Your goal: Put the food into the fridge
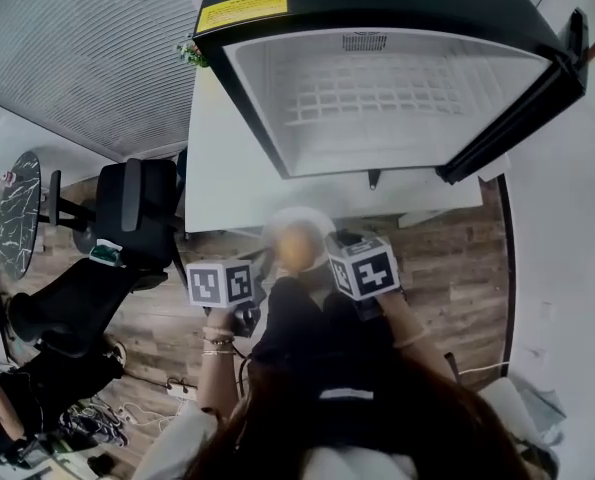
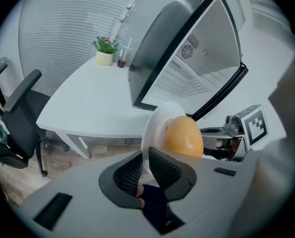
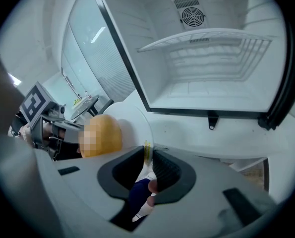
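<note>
While the left gripper (image 2: pixel 146 158) pinches one rim of the round white plate (image 2: pixel 156 120), the smooth orange-yellow rounded food (image 2: pixel 183 137) sits loose on it, likely to roll; right gripper (image 3: pixel 149 158) clamps the opposite rim. Plate stiff, slick, probably breakable: keep level, rim grips, short of the open black-cased fridge (image 3: pixel 130 38)

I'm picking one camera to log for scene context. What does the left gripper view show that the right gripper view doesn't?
Only the left gripper view plainly shows the potted plant and the black office chair; that far corner is too small to tell in the right one. Only the right gripper view looks head-on into the fridge, to its inner floor and the small black tab under the opening. Both show the open fridge's wire shelf and the white plate carrying the round orange food, with the left tool and right tool each clamped on its rim.
</note>
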